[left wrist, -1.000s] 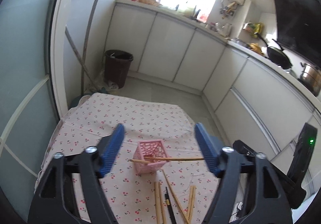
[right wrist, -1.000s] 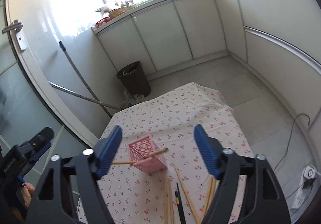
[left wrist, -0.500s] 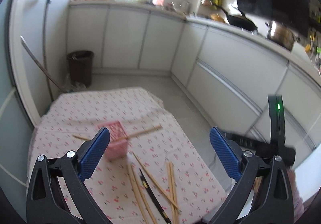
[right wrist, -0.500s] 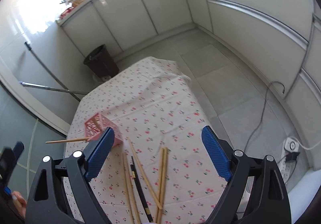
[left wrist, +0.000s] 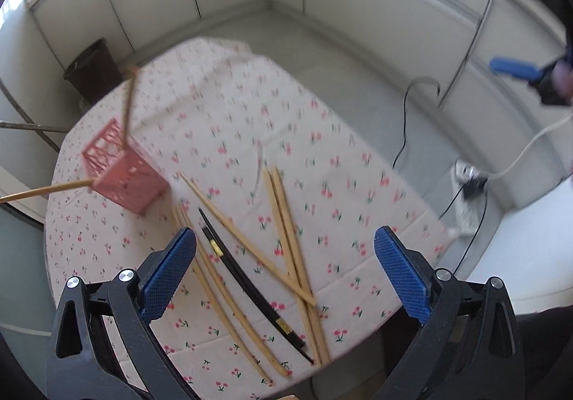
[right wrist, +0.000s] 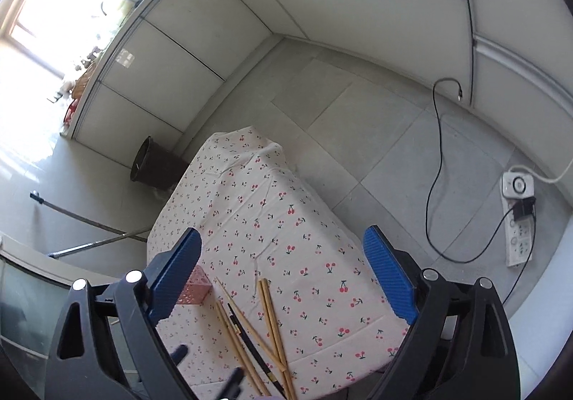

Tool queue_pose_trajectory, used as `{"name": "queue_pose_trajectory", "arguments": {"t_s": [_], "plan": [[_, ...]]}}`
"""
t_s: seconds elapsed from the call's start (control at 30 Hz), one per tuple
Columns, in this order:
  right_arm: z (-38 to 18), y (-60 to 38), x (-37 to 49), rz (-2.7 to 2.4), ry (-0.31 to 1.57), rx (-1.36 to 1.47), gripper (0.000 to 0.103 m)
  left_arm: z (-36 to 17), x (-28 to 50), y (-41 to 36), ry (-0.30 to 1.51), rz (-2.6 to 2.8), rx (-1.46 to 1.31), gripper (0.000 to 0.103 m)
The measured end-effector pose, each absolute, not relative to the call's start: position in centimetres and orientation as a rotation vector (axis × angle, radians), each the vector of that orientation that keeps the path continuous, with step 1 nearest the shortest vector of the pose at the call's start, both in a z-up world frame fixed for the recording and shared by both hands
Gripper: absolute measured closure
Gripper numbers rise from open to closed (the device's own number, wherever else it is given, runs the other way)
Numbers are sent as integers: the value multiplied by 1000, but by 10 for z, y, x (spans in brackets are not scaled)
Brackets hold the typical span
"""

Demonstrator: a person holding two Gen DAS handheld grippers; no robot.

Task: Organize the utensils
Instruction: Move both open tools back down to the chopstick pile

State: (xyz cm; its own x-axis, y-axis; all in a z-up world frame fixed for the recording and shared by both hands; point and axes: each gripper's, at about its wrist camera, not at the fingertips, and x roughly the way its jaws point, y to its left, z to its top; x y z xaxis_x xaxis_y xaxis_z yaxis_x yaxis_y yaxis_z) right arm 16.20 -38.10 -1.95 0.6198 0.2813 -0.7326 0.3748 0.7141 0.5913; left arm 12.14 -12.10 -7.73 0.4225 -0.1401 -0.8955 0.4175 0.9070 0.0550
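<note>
Blue pads of the left gripper (left wrist: 284, 269) now stand as wide as they go, with nothing between them, angled steeply down over the loose chopsticks (left wrist: 286, 242) on the cherry-print cloth (left wrist: 322, 135). A second ago its jaws were narrower and framed the pink basket (left wrist: 123, 169) almost level, with the kitchen counter filling the far view; since then the view has tipped and rolled, so the basket sits out at ten o'clock and the sticks lie dead ahead at six. The right gripper (right wrist: 283, 278) is also empty, and its jaws are opening; it too has swung off the basket (right wrist: 193, 289), which now peeps from behind its left pad at eight o'clock, while the sticks (right wrist: 268, 321) lie at six. The basket holds two chopsticks (left wrist: 46, 189), their ends poking out at nine and twelve o'clock. On the cloth remain one dark chopstick (left wrist: 250, 289), a pale pair beside it toward seven, a single crossing it, and another pair toward five, several overlapping near the table's near edge. Judging by this, both hands have turned from the basket to the pile for a fresh pick, and most of the sorting is not yet done. The left view is smeared by motion, so fine contact is hard to read.
</note>
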Motion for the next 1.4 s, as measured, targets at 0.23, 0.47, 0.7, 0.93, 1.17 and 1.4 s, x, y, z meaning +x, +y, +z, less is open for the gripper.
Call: {"name": "queue_pose_trajectory", "arguments": {"t_s": [0.23,0.47,0.7,0.93,1.17,1.4], "plan": [[-24,-389,164,-40,933,857,14,-104,136,-91,1253,-323,150,10],[-32,-373,173,-3,984,850,14,-106,152,-66,1263,-188,52,43],[-40,-365,177,3,1025,830,14,-113,155,-45,1270,-119,-67,66],[-50,-346,188,37,1070,817,14,-132,163,13,1333,-37,-313,67],[-53,-322,193,59,1107,734,14,-156,179,17,1319,76,-243,68],[-60,-310,195,64,1144,678,14,-172,194,10,1335,93,-226,82]]}}
